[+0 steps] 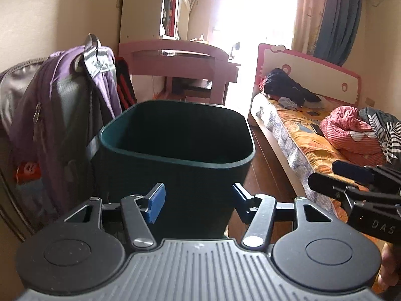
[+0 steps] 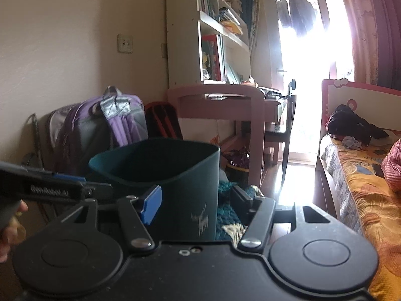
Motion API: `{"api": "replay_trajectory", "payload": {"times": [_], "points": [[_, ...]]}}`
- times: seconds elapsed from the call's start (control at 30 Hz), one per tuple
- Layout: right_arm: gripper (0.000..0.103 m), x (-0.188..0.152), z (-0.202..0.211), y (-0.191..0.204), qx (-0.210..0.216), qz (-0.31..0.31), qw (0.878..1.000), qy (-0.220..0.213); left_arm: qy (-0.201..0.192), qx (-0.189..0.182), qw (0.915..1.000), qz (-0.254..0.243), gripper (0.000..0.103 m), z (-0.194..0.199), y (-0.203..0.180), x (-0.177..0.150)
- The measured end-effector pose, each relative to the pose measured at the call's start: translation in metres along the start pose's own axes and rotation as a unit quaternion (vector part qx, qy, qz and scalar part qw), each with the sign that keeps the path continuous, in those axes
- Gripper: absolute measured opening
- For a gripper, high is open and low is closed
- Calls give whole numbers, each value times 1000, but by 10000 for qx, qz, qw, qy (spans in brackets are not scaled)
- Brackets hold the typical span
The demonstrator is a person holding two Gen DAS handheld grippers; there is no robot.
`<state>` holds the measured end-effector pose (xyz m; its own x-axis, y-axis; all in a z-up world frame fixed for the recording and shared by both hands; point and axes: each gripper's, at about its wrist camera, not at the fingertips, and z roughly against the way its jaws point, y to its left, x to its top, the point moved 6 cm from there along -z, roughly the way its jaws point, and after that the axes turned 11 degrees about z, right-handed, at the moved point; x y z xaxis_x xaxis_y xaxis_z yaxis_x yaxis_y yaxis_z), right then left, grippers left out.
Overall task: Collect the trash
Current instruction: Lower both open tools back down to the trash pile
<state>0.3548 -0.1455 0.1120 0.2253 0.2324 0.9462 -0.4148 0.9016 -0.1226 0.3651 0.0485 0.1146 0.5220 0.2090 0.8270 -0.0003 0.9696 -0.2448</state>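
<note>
At frame center of both wrist views, the dark green trash bin (image 1: 175, 150) is framed between the spread, empty fingers of the left gripper (image 1: 198, 200) and right gripper (image 2: 198, 200), so level, centered alignment should be maintained.

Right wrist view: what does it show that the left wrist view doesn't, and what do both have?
Only the right wrist view shows the teal knitted fabric beside the bin, the white scuff on its wall, and full bookshelf. Only the left wrist view looks down into the dark green bin and shows the striped red blanket. Both share the bin, purple backpack, pink desk, bed, and open fingers on each gripper.
</note>
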Motion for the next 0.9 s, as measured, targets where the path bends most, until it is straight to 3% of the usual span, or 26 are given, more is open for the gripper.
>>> {"api": "replay_trajectory", "payload": {"times": [0.23,0.33,0.53,0.7,0.83,0.9], "points": [[62,-37,20,13,229,-65,9996,182,178,-30,9998,88,58,19,4,-33],[63,-57,25,17,350,-122,9989,282,196,-37,9998,101,72,26,7,-48],[65,-106,31,27,458,-189,9970,591,344,-76,9993,121,82,28,14,-91],[69,-156,23,29,609,-500,9923,951,591,30,9982,-6,83,14,22,-141],[73,-206,13,29,583,-789,9887,1137,732,52,9973,91,100,-2,34,-178],[74,-231,5,32,652,-883,9850,1335,806,69,9966,164,101,-11,40,-198]]}}
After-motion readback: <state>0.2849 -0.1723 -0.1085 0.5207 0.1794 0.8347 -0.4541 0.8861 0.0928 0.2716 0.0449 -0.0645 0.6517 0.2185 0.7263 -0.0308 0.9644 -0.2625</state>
